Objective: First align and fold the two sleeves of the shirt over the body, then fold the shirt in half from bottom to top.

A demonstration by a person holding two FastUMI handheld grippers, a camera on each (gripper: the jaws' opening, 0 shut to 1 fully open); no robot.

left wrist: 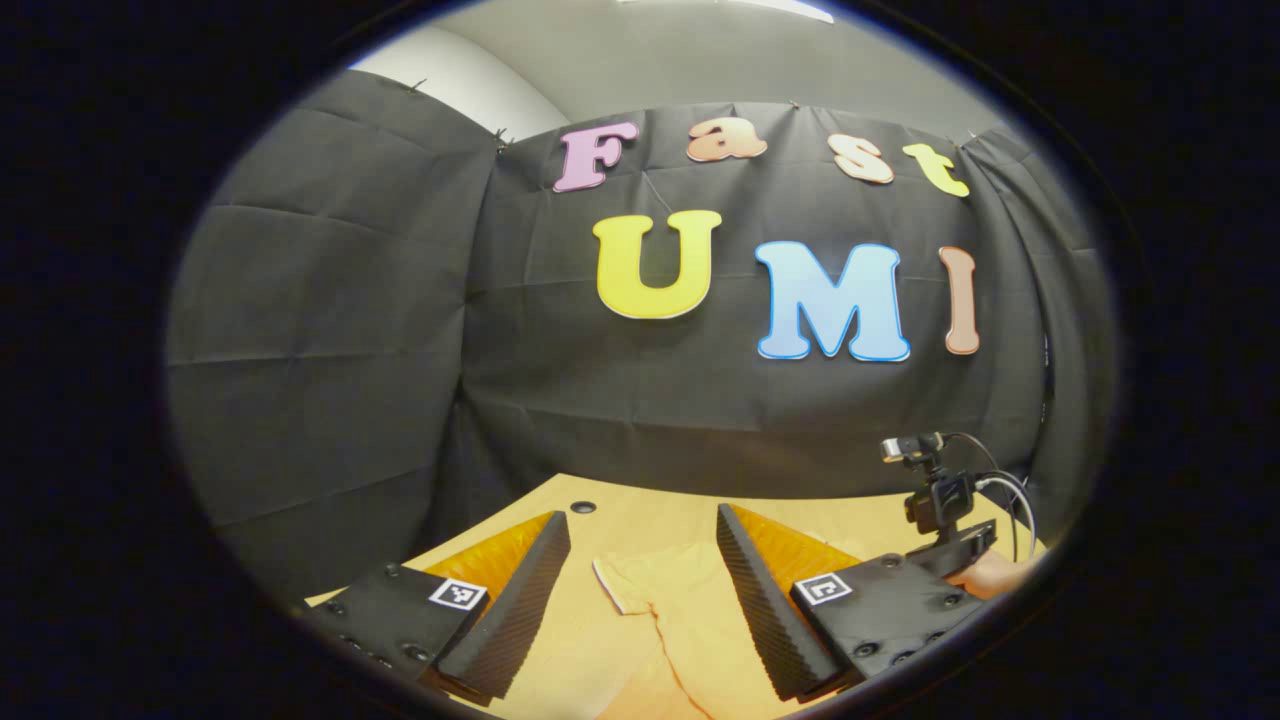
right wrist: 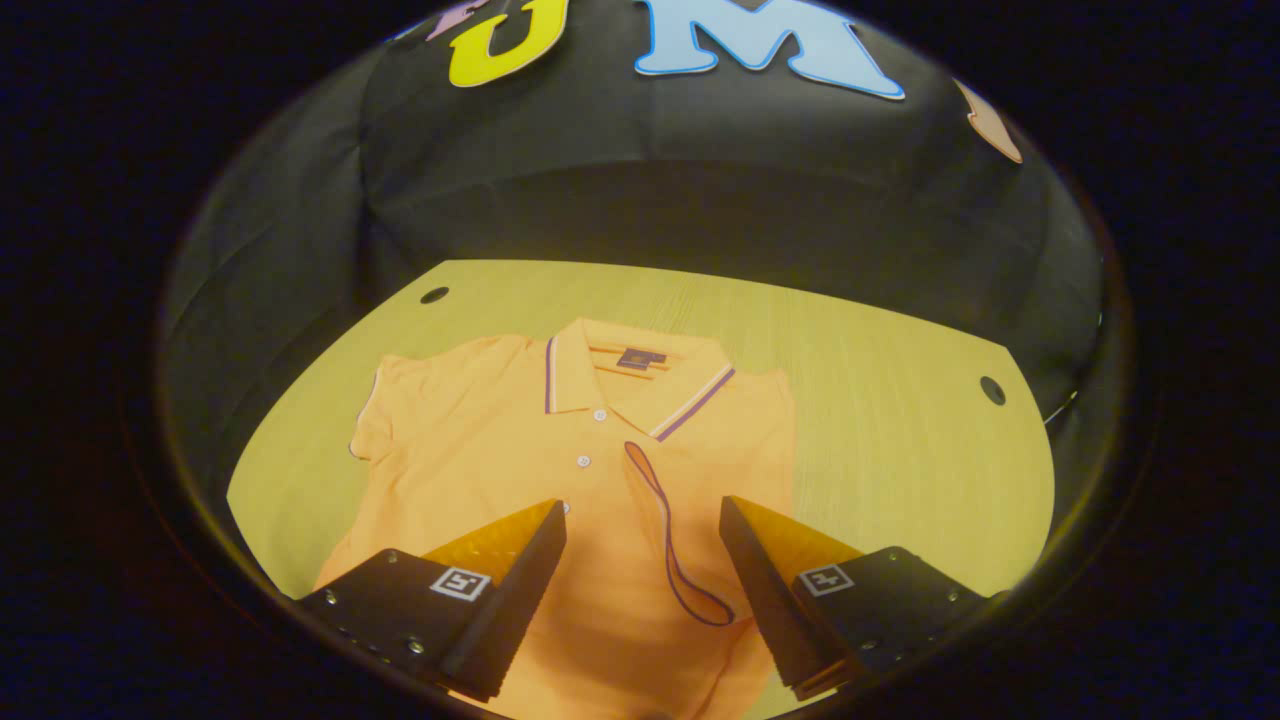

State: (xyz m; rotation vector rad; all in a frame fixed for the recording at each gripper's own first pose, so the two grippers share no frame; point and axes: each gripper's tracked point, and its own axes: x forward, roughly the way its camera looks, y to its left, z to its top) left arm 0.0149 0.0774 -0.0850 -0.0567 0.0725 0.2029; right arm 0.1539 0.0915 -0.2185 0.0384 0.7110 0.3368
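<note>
Right gripper agape over collared shirt, left gripper agape above its sleeve, other gripper beyond

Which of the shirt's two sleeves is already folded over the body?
The sleeve on the right in the right gripper view: its purple-trimmed cuff lies across the shirt front. The other sleeve is spread flat on the table.

Nothing legible is showing — the shirt's neck label is appearing too small to read.
</note>
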